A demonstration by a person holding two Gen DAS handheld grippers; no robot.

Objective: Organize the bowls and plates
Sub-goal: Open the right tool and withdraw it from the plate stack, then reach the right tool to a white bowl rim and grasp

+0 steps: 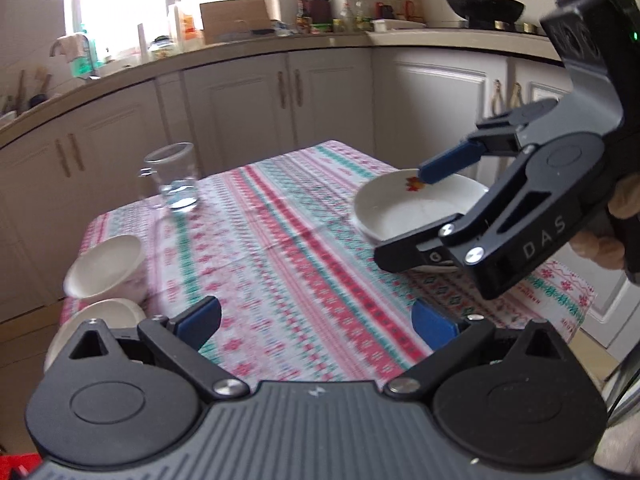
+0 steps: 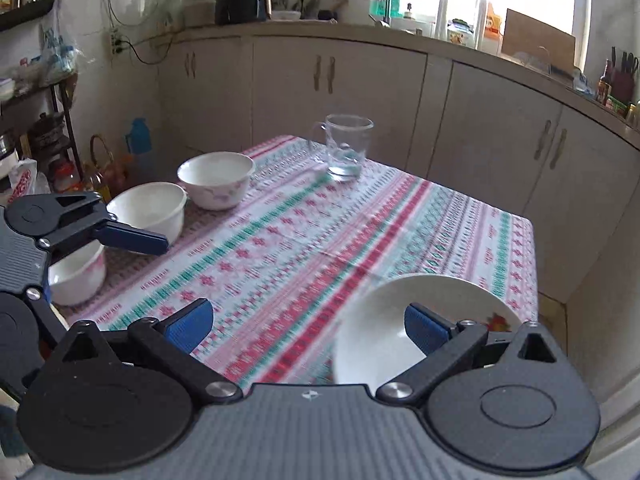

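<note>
A: Your right gripper (image 2: pixel 308 326) stands spread wide with nothing between its blue pads; the deep white plate (image 2: pixel 400 320) with the red leaf print lies just under its right finger, near the table's right edge. In the left wrist view there seem to be two such plates nested, though I can't tell for sure.

B: And your left gripper (image 1: pixel 316 320)?

A: Wide apart too, and empty, over bare tablecloth (image 2: pixel 304 240). Neither tool has hold of anything.

B: Where do the bowls sit?

A: All along the left edge. Nearest you is a white bowl (image 2: pixel 76 276) with a pink tint at its rim, partly behind your left gripper. Beyond it is a plain white bowl (image 2: pixel 150 210), and farther still a floral bowl (image 2: pixel 216 184). They stand close together in a row, not nested.

B: So how far along are you?

A: I'd judge the sorting done: plates on one side, bowls on the other. What may be left is stacking the three bowls. The glass mug (image 2: pixel 348 148), toward the far edge, holds a little water and isn't part of the job.
</note>
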